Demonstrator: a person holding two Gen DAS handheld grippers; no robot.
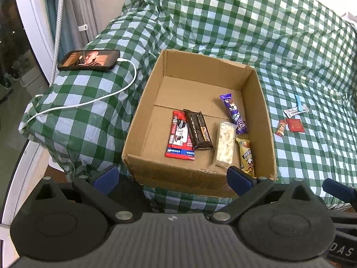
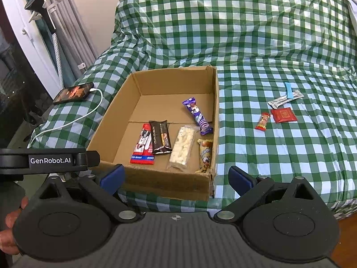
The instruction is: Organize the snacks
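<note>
An open cardboard box (image 1: pixel 265 120) (image 2: pixel 116 116) sits on the bed. It holds a red packet (image 1: pixel 179 137) (image 2: pixel 142 145), a brown bar (image 1: pixel 198 129) (image 2: pixel 160 136), a clear pack of white sweets (image 1: pixel 224 143) (image 2: pixel 183 148), a purple bar (image 1: pixel 233 114) (image 2: pixel 197 115) and a yellow packet (image 1: pixel 246 157) (image 2: pixel 205 154). On the cover to the right lie a silver sachet (image 1: pixel 292 111) (image 2: pixel 283 100), a blue strip (image 1: pixel 298 100) (image 2: pixel 288 89), a red square packet (image 1: pixel 295 125) (image 2: pixel 283 115) and a small red-orange candy (image 1: pixel 281 127) (image 2: pixel 263 121). My left gripper (image 1: pixel 173 176) and right gripper (image 2: pixel 176 177) are both open and empty, just before the box's near wall.
A green-and-white checked cover (image 1: pixel 245 22) (image 2: pixel 245 33) drapes the bed and pillows. A phone (image 1: pixel 89 60) (image 2: pixel 73 93) with a white charging cable (image 1: pixel 89 102) lies left of the box. Curtains and a window frame stand at far left. The left gripper's body (image 2: pixel 44 160) shows in the right wrist view.
</note>
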